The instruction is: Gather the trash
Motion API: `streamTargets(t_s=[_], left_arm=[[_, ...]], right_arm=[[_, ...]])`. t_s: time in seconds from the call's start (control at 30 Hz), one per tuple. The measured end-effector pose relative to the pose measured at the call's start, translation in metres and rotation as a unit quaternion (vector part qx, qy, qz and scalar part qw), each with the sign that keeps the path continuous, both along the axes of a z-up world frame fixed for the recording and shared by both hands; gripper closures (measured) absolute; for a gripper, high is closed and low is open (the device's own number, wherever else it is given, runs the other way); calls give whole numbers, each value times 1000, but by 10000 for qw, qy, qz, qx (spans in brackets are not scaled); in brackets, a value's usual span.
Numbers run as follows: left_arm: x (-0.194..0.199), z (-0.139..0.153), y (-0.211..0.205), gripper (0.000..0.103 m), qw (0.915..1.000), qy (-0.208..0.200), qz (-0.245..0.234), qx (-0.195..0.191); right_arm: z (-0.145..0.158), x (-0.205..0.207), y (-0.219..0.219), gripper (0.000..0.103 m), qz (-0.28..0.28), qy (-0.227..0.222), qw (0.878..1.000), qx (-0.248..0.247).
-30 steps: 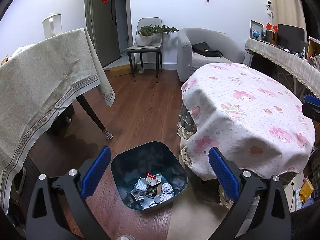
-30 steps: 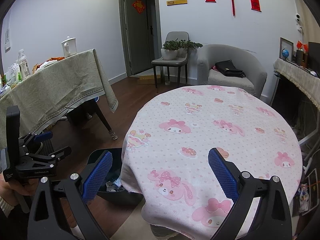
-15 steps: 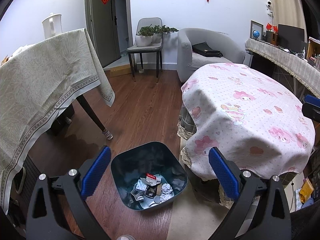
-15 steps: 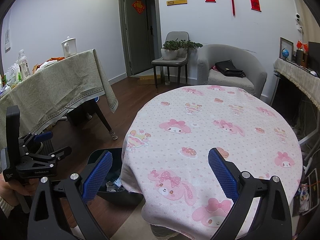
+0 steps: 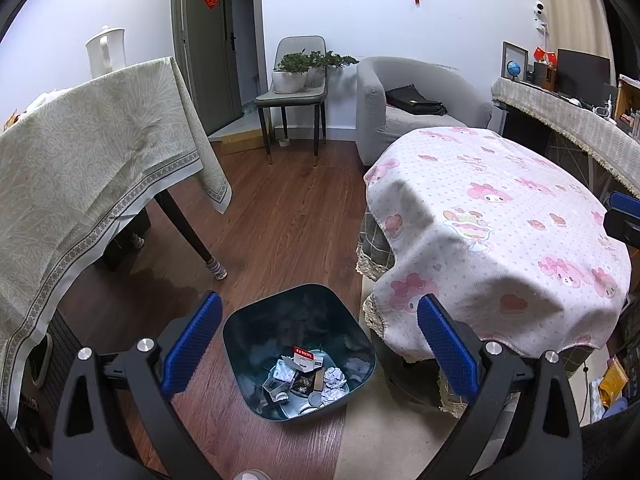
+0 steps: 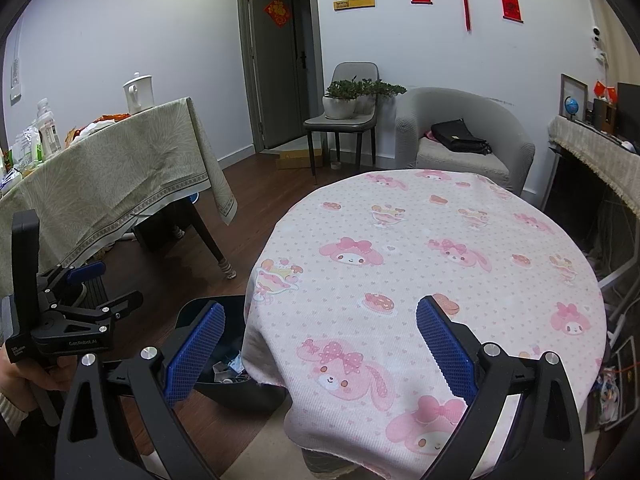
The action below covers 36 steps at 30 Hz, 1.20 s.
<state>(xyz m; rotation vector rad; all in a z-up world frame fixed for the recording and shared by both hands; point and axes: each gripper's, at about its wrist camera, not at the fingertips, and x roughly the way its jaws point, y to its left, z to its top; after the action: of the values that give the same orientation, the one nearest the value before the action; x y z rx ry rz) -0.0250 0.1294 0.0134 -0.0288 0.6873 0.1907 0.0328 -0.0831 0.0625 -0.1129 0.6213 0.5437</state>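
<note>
The left gripper (image 5: 318, 346) hangs over the bin (image 5: 240, 344), its blue-padded jaws spread wide with nothing between them. The dark bin stands on the wooden floor (image 5: 280, 216), just beside the round desk (image 5: 500, 216) with the pink cartoon cloth. The trash (image 5: 308, 376) lies in the bottom of the bin: crumpled white paper balls, a small red-and-white carton, bits of card and foil.

The right gripper (image 6: 320, 340) hovers above the near edge of the round desk, its jaws also wide apart and empty. In the right wrist view, the bin (image 6: 200, 308) shows partly behind the cloth's hanging edge, with scraps visible inside. At the left of that view a hand (image 6: 28, 368) holds the left gripper's black handle.

A second desk (image 5: 80, 152) under a pale green cloth stands across the floor, carrying a white kettle (image 5: 106, 50). Against the far wall are a chair (image 5: 296, 92) with potted plants (image 5: 300, 68) and a grey armchair (image 5: 400, 96) with a black bag (image 5: 414, 100) on its seat.
</note>
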Motion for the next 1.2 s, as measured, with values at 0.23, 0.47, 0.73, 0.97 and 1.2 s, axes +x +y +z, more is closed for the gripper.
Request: streamTargets(t_s=[0.23, 0.47, 0.73, 0.97, 1.2], left_arm=[[0, 0, 0, 3, 10000, -1, 0, 5], [0, 0, -1, 3, 10000, 1, -1, 5], [-1, -1, -3, 3, 10000, -4, -18, 43], [0, -1, -3, 3, 10000, 10, -25, 41], [0, -1, -3, 3, 10000, 9, -30, 43]], right_arm=[[0, 0, 0, 5, -2, 0, 10000, 4], [0, 0, 0, 5, -2, 4, 10000, -3], [-1, -1, 2, 5, 1, 16, 10000, -1], [-1, -1, 1, 5, 5, 16, 10000, -3], [-1, -1, 1, 5, 7, 14, 10000, -4]])
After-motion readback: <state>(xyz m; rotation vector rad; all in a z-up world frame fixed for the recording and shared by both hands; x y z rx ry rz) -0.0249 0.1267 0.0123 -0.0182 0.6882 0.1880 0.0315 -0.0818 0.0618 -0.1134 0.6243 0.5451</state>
